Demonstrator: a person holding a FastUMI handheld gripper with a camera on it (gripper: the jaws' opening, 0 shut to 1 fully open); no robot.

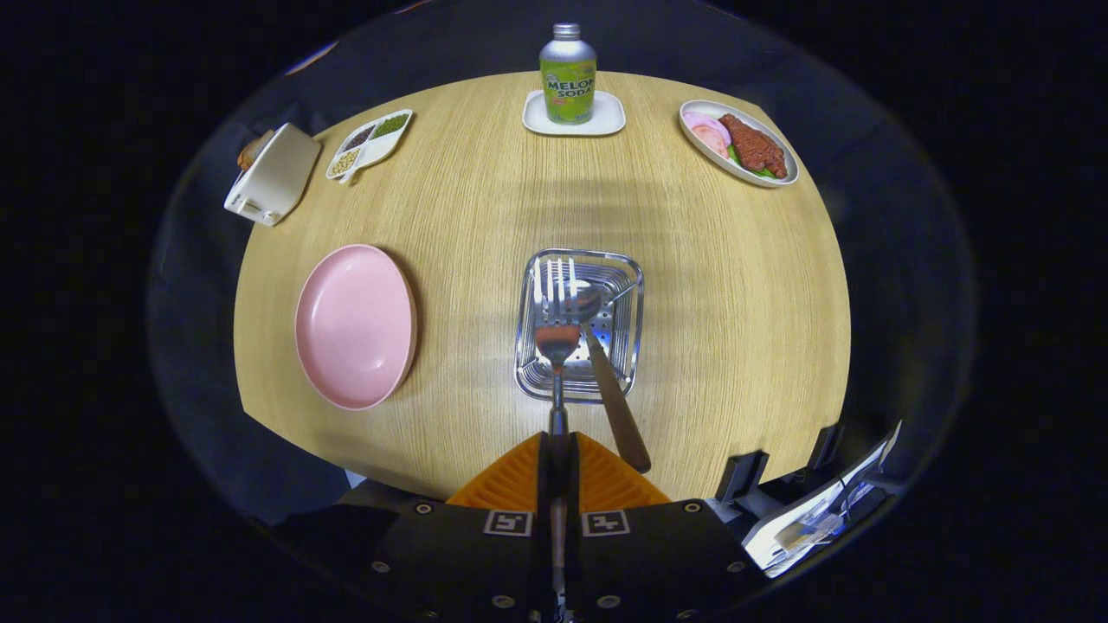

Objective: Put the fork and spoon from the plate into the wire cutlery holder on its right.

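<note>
A round table (485,208) is holding everything. The gripper (558,450) is sitting at the near edge, its fingers closing on the fork (556,333), whose tines are reaching over the wire cutlery holder (630,298) just ahead. The spoon (606,372) is lying beside the fork, its bowl in the holder. The plate (355,324) is sitting to the holder's left. Beyond are standing a toaster (275,173), a divided dish (370,143), a bottle (568,73) on a coaster (606,121), and a food plate (736,143).

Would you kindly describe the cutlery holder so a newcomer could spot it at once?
On the round wooden table, look just ahead of the gripper, whose fingers clamp the fork. The cutlery holder is the square, shiny metal basket right of the pink plate, with a spoon leaning in it.
</note>
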